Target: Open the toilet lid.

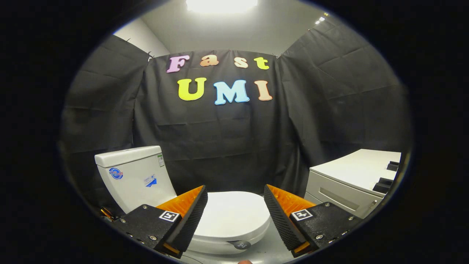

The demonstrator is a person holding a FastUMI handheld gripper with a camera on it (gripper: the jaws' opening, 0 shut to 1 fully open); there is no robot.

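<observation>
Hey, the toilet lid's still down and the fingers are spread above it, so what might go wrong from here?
1. The lid lies flat and closed on the seat, smooth and glossy; the open gripper has nothing between its fingers yet and may slip off the front edge.
2. The tank stands right behind the lid; swung up hard, the lid might bang against it.
3. The white cabinet sits close beside the toilet, so a wide swing may clip it.

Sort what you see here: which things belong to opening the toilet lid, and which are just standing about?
Job: closed white plastic toilet lid; open tongs, hovering above it, touching nothing.
Standing about: white ceramic toilet tank; white box-shaped cabinet.
</observation>
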